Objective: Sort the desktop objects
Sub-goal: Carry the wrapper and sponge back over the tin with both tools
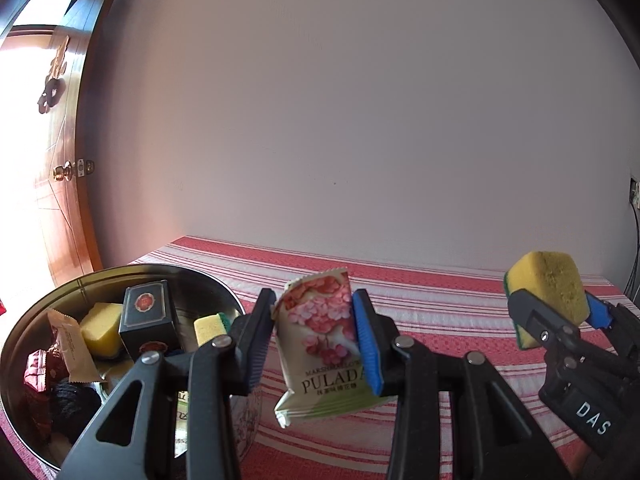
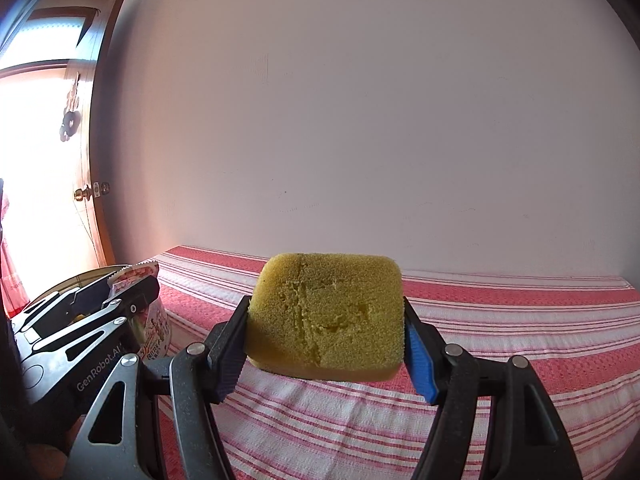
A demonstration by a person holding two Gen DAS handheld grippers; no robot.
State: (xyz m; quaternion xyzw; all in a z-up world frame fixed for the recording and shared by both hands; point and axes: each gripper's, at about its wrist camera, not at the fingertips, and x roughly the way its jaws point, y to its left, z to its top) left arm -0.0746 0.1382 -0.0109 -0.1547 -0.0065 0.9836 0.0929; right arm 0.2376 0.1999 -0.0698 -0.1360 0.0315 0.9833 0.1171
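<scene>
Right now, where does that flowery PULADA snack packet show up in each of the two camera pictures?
Left wrist view: the snack packet sits low in the centre, pinched in the left claw.
Right wrist view: only the packet's top edge peeks out at the far left, above the left claw's black frame.
Shared landmark: the round metal tin, left of the packet in both views, on the red striped cloth.

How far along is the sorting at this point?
Several items already lie in the round tin: two sponges, a dark box, wrapped snacks. In hand: the left gripper holds a snack packet, the right gripper a yellow sponge. Both remain to be placed.
</scene>
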